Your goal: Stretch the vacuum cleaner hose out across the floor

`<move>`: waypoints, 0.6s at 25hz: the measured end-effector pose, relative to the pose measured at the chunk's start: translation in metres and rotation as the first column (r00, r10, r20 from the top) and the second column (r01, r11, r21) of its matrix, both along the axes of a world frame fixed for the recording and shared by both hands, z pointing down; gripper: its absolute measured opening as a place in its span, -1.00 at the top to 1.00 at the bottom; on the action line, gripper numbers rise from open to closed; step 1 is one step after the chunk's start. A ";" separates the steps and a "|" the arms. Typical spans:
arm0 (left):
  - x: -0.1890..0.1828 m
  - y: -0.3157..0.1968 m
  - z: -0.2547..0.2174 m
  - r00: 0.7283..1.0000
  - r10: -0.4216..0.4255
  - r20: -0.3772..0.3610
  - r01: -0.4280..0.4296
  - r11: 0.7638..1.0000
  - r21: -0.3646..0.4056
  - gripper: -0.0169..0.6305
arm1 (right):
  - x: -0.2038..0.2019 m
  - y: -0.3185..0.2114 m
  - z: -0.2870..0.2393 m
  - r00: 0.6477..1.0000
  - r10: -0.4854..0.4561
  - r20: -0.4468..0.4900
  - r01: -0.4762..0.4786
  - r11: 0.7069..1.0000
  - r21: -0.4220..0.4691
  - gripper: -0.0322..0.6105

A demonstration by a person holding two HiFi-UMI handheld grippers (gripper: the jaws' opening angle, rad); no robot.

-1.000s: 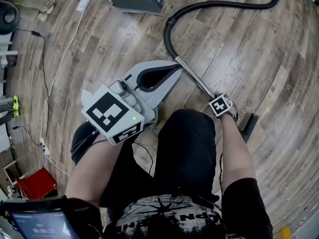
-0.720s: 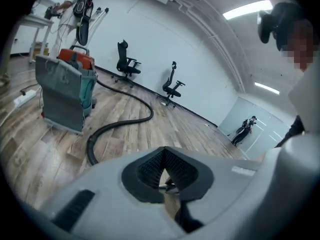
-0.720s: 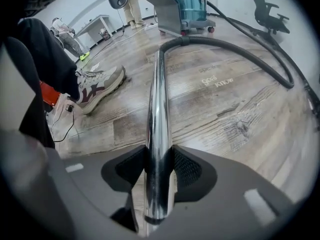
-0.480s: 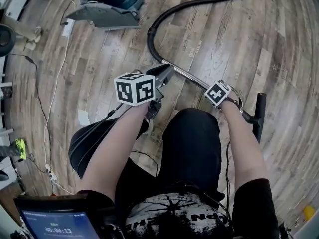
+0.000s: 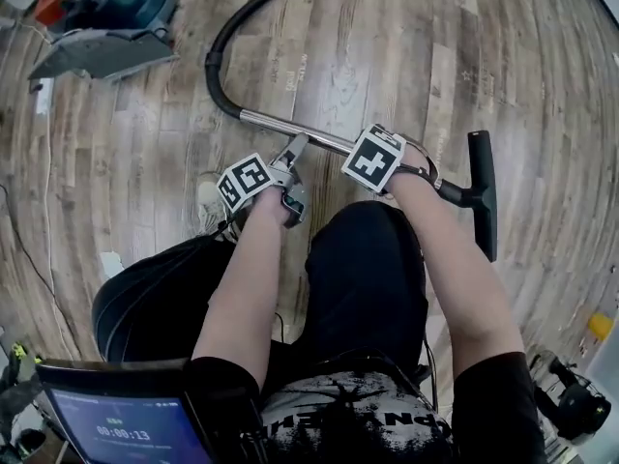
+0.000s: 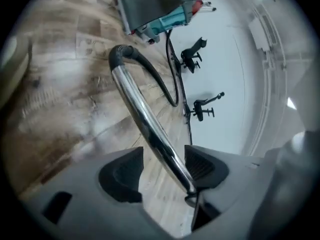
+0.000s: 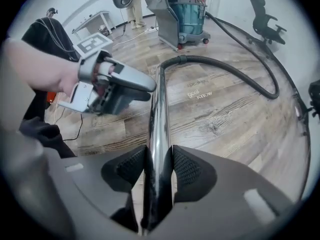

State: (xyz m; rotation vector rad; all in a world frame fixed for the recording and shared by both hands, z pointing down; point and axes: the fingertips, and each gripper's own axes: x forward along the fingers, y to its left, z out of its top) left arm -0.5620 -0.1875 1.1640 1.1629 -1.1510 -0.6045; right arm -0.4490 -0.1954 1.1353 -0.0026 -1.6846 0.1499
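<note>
Black hose [image 5: 215, 51] curves over the wood floor [image 5: 406, 56] from vac body [image 5: 106, 13] to chrome wand [image 5: 266, 121]. Floor nozzle [image 5: 482, 196] sits at the wand's other end. Right gripper [image 7: 159, 169], arm reaching fwd, has fingers clamped on wand. Left gripper [image 6: 162, 168] is near it, hose side. Its fingers are apart and opening w/ wand btwn them.
</note>
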 end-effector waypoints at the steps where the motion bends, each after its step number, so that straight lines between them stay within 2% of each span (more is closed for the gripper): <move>1: 0.006 -0.008 0.005 0.998 -0.031 -0.046 0.032 0.999 0.015 0.12 | -0.001 0.001 -0.002 1.000 0.000 0.000 0.000 1.000 -0.003 0.36; 5: 0.016 -0.044 0.008 0.980 -0.125 -0.158 0.136 0.989 0.065 0.04 | -0.002 0.004 -0.014 1.000 -0.014 -0.008 0.014 1.000 0.013 0.36; 7: 0.012 -0.050 0.000 0.952 -0.196 -0.237 0.220 0.972 0.079 0.23 | -0.003 0.009 -0.022 1.000 -0.016 0.003 0.016 1.000 0.019 0.36; 8: 0.010 -0.054 -0.007 0.930 -0.226 -0.290 0.262 0.961 0.090 0.40 | -0.005 0.009 -0.026 1.000 -0.010 0.018 0.010 1.000 0.018 0.36; 10: 0.008 -0.060 -0.026 0.886 -0.262 -0.383 0.330 0.936 0.123 0.52 | -0.006 0.009 -0.034 0.999 -0.004 0.050 0.003 1.000 0.021 0.36; 11: 0.006 -0.062 -0.035 0.876 -0.271 -0.398 0.350 0.926 0.142 0.56 | -0.008 0.009 -0.036 0.998 -0.010 0.065 0.008 0.999 0.033 0.36; 12: 0.003 -0.065 -0.042 0.879 -0.274 -0.391 0.360 0.918 0.166 0.57 | -0.011 0.008 -0.038 0.997 -0.019 0.081 0.015 0.999 0.050 0.36; 15: -0.011 -0.074 -0.066 0.907 -0.260 -0.331 0.350 0.902 0.251 0.58 | -0.023 0.002 -0.042 0.988 -0.025 0.154 0.010 0.995 0.098 0.34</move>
